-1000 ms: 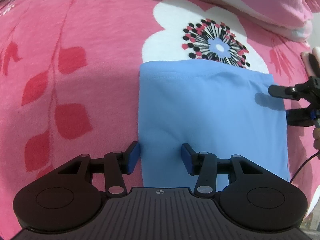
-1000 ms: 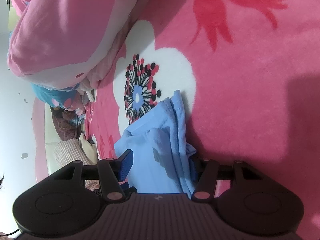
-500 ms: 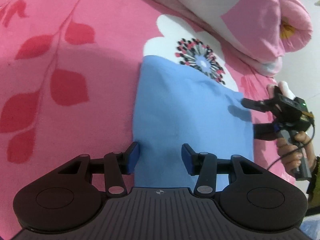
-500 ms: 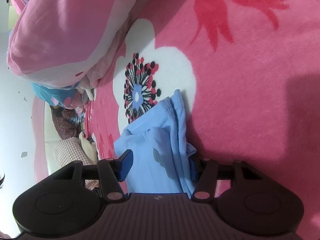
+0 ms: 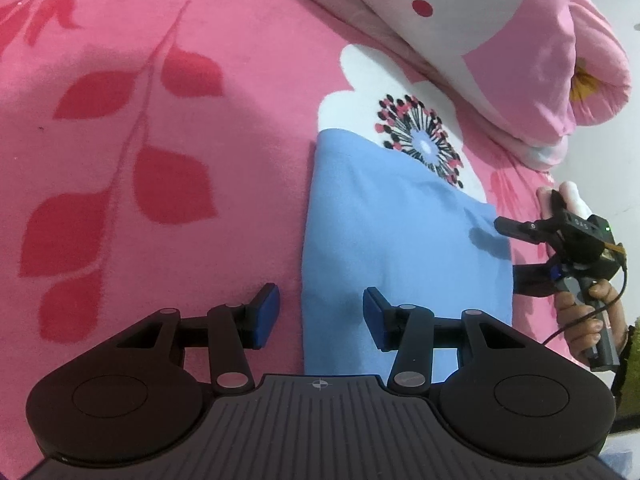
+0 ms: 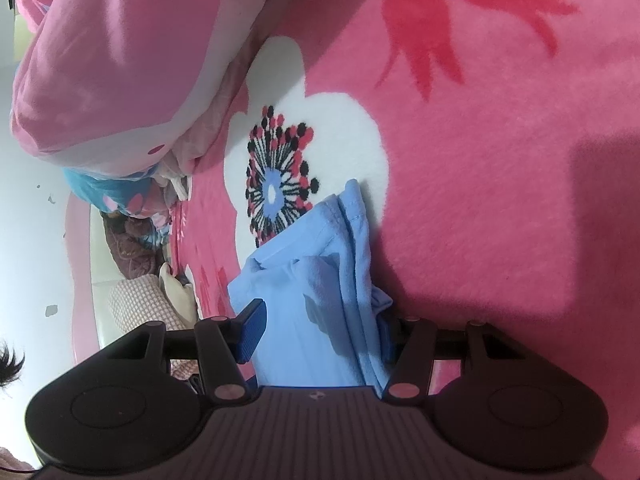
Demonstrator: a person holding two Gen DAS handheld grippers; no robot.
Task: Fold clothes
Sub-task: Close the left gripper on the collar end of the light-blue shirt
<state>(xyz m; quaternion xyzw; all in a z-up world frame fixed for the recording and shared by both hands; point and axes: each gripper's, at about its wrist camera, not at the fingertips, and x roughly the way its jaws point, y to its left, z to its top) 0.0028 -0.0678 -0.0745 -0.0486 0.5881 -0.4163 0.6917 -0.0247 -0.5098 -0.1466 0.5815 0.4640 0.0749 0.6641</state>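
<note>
A folded light-blue garment lies flat on a bright pink plush blanket printed with red leaf sprays and a large white flower whose centre bursts in black, red and blue dots; the garment's far edge overlaps that flower. Behind it, a rolled pink-and-white quilt is heaped along the blanket's far side, and pale wall shows past its end. The left gripper hovers over the garment's near left corner, its blue-padded jaws partway open and straddling the cloth's left edge, one pad over bare blanket and the other over blue fabric, neither pressing. At the garment's right edge the right gripper, carried by a person's hand with a cable trailing from it, reaches in from the side. Its own camera shows it with jaws standing about halfway apart and the layered hems of the garment bunched between them; the right-hand pad sits against the folds while the left-hand pad stands clear of the cloth, so a firm grip cannot be confirmed. Beyond the blanket in that view are a pale wall, a pink bed frame edge, a blue patterned cloth and a checked fabric piled near the edge.
</note>
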